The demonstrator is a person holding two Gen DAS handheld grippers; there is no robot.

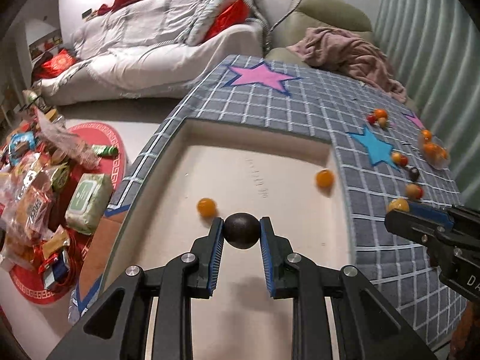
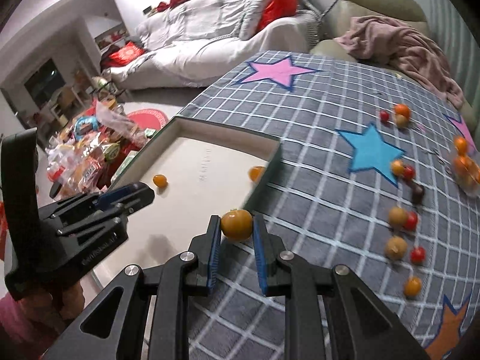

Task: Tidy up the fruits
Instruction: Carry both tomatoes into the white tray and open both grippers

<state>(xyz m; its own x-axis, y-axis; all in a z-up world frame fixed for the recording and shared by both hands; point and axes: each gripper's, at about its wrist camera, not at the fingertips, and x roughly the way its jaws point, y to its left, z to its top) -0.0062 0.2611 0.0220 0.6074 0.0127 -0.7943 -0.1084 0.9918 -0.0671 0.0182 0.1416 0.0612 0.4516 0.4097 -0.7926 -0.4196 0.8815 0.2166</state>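
Note:
My left gripper (image 1: 241, 228) is shut on a dark round fruit (image 1: 241, 231) and holds it above the cream floor of a shallow box (image 1: 255, 138). Two orange fruits (image 1: 206, 207) (image 1: 325, 178) lie in the box. My right gripper (image 2: 236, 225) is shut on a yellow-orange fruit (image 2: 237, 224) just right of the box's near corner (image 2: 274, 156), above the checked cloth. The right gripper also shows at the right edge of the left wrist view (image 1: 399, 213). The left gripper shows at the left of the right wrist view (image 2: 141, 190), its fruit hidden.
Several small orange, red, tan and dark fruits (image 2: 399, 216) lie scattered on the grey checked cloth (image 2: 315, 180) with star patches. A clear container of oranges (image 2: 465, 168) sits at the far right. Snack bags (image 1: 33, 186) pile on the floor left; sofas stand behind.

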